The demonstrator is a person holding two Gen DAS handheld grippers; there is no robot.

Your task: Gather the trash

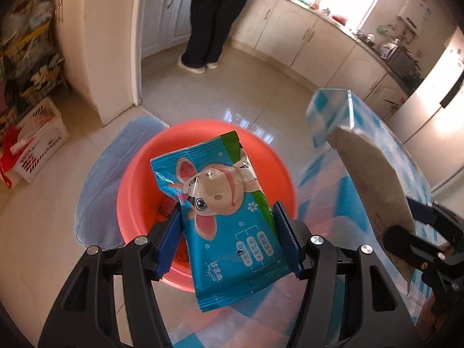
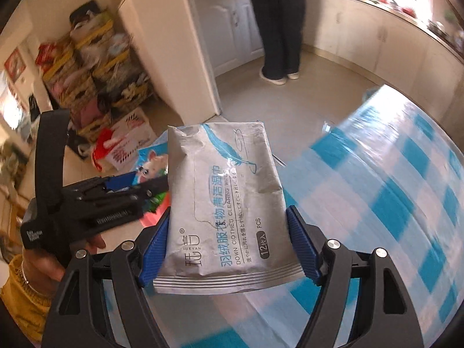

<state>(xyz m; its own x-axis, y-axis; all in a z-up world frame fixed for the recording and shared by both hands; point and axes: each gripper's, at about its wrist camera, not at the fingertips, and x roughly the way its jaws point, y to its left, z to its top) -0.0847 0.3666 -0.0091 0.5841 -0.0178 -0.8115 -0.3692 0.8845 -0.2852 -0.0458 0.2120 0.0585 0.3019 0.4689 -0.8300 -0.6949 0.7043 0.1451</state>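
My left gripper (image 1: 229, 226) is shut on a blue wet-wipe pack (image 1: 223, 208) printed with a cartoon cow; its blue pads press the pack's two sides. The pack hangs above a coral-red plastic basin (image 1: 139, 179) on the floor, which holds some red scraps. My right gripper (image 2: 229, 232) is shut on a grey clothes-cleaning wipes pack (image 2: 223, 203) with a blue feather print, held over the edge of the checked table (image 2: 391, 203). In the left wrist view the grey pack (image 1: 374, 174) and right gripper (image 1: 417, 232) show at the right. The left gripper (image 2: 121, 188) shows in the right wrist view.
A blue mat (image 1: 101, 185) lies under the basin. A person (image 1: 214, 17) in dark trousers stands at the kitchen counter (image 1: 333, 29). A white cardboard box (image 1: 40, 139) and stacked clutter (image 1: 26, 46) sit at the left wall. A fridge (image 1: 435, 110) stands at the right.
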